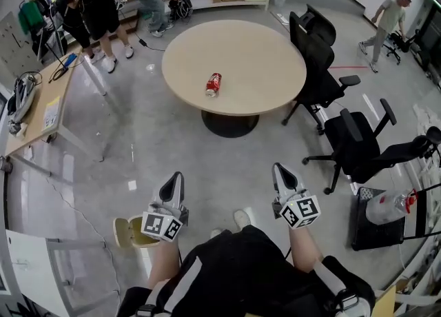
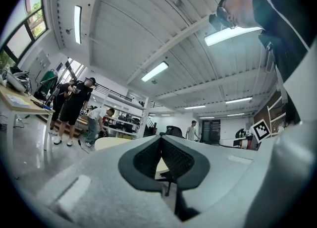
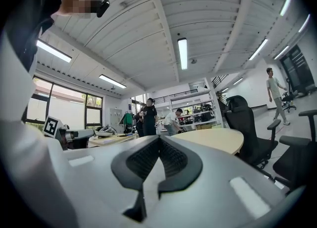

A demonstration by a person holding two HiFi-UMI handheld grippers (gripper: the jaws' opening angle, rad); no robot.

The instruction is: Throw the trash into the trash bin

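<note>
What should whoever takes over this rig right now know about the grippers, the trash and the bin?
Left gripper: jaws together, empty.
Right gripper: jaws together, empty.
Trash: a red can lies on its side on the round table, ahead of both grippers and apart from them.
Bin: the tan open-topped container on the floor beside the left gripper looks like it, though it is partly hidden.
Done: nothing; the can is untouched.
Left: approach the table, open one gripper, grasp the can, carry it to the bin and drop it in.
</note>
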